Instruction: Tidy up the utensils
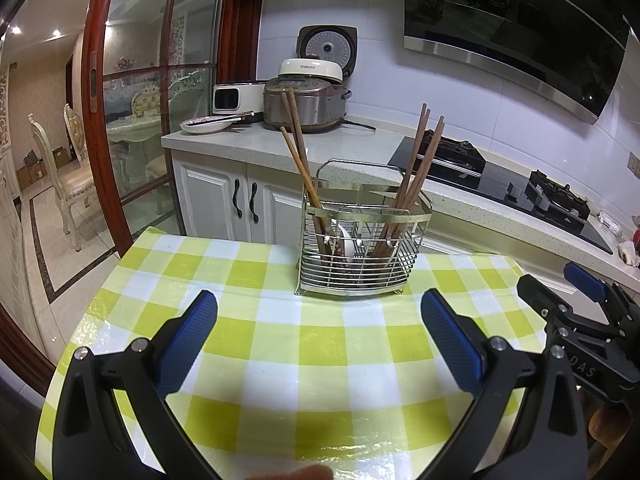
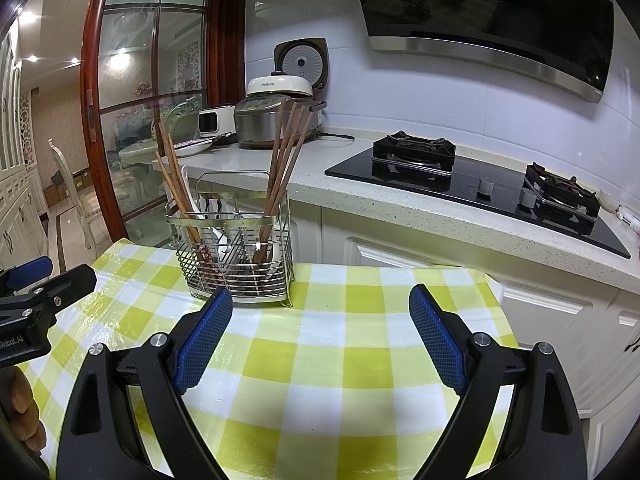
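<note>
Wire caddy (image 1: 360, 248) with wooden chopsticks (image 1: 420, 168)

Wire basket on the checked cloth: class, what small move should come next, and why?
Probably ease the left claw toward the wire basket: both claws stand open and empty, and chopsticks sit in separate clumps at its two ends.
</note>
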`<state>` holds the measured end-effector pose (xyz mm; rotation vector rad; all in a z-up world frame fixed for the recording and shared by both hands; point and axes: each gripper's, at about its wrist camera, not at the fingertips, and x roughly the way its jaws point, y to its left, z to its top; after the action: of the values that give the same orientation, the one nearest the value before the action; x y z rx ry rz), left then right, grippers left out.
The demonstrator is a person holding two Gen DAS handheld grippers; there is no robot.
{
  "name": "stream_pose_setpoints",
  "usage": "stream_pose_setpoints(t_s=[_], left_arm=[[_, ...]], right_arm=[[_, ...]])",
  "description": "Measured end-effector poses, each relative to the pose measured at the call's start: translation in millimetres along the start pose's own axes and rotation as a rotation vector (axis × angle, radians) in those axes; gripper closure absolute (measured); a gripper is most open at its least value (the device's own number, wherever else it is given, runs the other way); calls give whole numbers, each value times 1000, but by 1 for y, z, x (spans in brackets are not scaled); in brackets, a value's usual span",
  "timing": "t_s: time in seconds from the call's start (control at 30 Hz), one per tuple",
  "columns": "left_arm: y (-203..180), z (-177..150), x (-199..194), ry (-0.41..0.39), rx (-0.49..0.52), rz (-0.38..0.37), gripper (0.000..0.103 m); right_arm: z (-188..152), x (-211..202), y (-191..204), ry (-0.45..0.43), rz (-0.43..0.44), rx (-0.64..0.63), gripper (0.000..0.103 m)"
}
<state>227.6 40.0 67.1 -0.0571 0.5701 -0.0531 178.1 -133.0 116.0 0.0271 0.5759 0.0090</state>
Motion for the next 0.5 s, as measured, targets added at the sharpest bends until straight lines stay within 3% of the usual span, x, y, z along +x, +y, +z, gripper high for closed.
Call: stream_pose_setpoints(t_s=[0.5], left_arm=[[-2, -4, 1, -21, 12, 32, 4]], right_arm=[[-1, 0, 1, 2, 0, -3, 19]])
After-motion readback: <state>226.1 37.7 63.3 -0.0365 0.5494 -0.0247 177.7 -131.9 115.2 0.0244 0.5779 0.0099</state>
